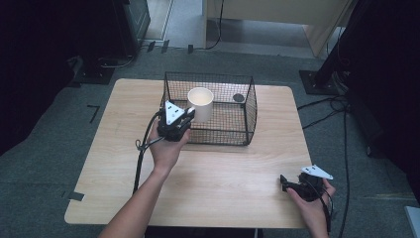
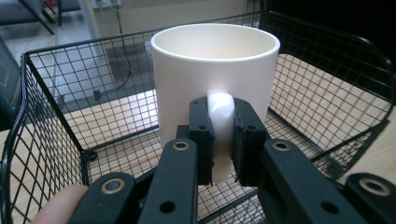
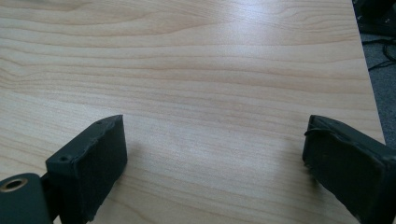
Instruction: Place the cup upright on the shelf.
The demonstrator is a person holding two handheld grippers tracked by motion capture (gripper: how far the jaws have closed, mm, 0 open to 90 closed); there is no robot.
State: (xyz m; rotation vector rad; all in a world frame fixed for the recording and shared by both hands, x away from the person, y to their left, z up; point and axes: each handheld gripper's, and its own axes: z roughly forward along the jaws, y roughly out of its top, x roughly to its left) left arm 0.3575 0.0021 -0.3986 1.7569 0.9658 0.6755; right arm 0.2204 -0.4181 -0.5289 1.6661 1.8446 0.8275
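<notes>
left tongs (image 2: 221, 140) are clamped on the handle of the white mug (image 2: 215, 79), held up inside the wire basket (image 1: 246, 111); right tongs (image 3: 215, 154) sit spread wide, gripping nothing, low over the tabletop (image 3: 210, 70) near its right corner

Mug (image 2: 215, 84) base hidden behind left hand-held gripper (image 2: 218, 140); small dark obj in basket (image 1: 239, 97) too small to ID.

Wooden table (image 1: 208, 188), grey carpet floor (image 1: 44, 163), trailing black cables (image 1: 341, 106)
</notes>
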